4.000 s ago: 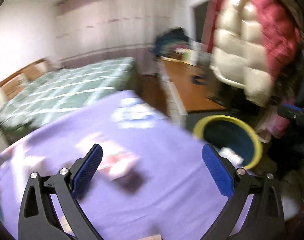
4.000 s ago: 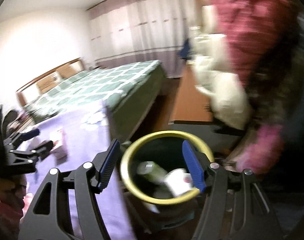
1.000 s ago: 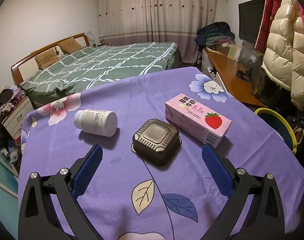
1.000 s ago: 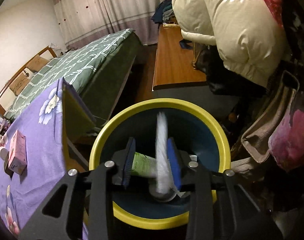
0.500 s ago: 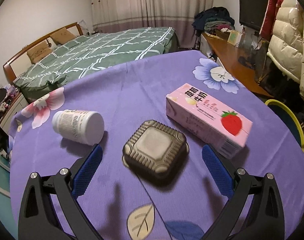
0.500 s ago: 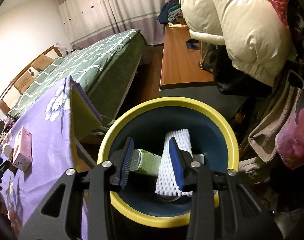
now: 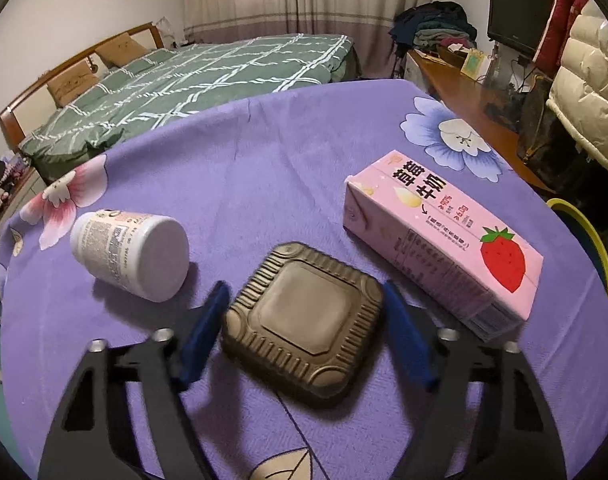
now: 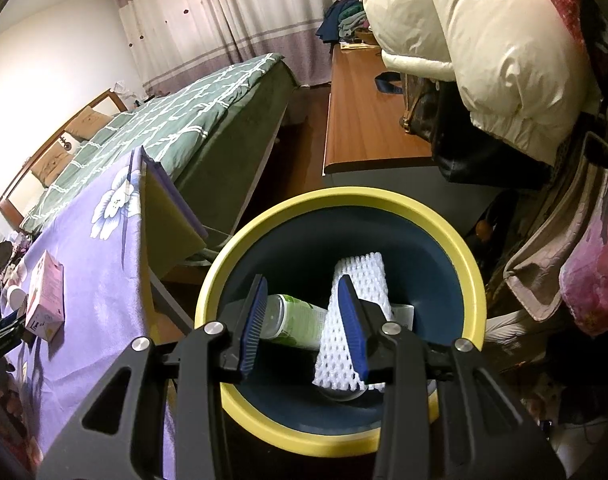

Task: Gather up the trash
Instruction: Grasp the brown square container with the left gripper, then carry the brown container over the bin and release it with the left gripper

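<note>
In the left wrist view my left gripper (image 7: 304,334) is open, its blue pads either side of a dark square ribbed plastic container (image 7: 302,320) lying upside down on the purple tablecloth (image 7: 264,168). A white pill bottle (image 7: 130,254) lies on its side to the left, a pink strawberry milk carton (image 7: 443,236) to the right. In the right wrist view my right gripper (image 8: 304,320) is open and empty above the yellow-rimmed blue bin (image 8: 343,200). A white foam net sleeve (image 8: 357,280) and a green-labelled bottle (image 8: 300,322) lie inside the bin.
The bin rim (image 7: 583,232) stands off the table's right edge. A green checked bed (image 7: 192,80) is behind the table, a wooden desk (image 8: 367,120) beyond the bin. Cream and red puffy coats (image 8: 483,40) and bags hang right of the bin.
My left gripper has moved forward and closed partway around the dark container. My right gripper released the foam net, which now lies in the bin, and its fingers opened slightly.
</note>
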Demonstrator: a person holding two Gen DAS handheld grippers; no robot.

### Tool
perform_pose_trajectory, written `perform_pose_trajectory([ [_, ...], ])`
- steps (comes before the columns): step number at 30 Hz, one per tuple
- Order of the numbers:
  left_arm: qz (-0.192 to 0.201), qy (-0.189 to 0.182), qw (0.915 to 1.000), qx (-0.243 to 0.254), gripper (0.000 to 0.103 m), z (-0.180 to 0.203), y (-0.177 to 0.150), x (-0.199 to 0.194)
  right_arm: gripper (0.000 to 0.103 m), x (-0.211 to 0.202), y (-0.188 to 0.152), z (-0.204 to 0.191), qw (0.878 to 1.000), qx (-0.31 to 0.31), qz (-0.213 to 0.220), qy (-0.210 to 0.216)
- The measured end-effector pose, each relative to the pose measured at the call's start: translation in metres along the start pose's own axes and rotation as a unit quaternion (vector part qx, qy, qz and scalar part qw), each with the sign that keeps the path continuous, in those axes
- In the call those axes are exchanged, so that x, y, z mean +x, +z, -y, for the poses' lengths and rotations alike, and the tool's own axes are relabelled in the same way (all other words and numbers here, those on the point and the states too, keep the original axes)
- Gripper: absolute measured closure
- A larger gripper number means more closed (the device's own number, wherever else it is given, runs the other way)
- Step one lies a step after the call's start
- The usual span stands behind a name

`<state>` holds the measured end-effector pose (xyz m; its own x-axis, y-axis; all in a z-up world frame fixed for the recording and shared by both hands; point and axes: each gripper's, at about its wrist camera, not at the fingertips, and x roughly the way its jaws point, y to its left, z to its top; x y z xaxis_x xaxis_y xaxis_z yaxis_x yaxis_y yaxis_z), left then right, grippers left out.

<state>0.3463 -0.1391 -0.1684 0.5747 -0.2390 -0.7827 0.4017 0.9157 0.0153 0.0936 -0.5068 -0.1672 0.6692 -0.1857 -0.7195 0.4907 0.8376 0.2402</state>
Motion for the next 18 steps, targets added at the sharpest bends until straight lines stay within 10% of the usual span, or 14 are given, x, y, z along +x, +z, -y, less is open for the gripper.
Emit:
perform_pose_trajectory([
  [18, 0.048, -0.057, 0.9954, 0.060, 0.031, 0.101, 0.005, -0.103, 0.068, -0.026, -0.008, 0.019, 1.000, -0.005, 0.015, -0.001],
])
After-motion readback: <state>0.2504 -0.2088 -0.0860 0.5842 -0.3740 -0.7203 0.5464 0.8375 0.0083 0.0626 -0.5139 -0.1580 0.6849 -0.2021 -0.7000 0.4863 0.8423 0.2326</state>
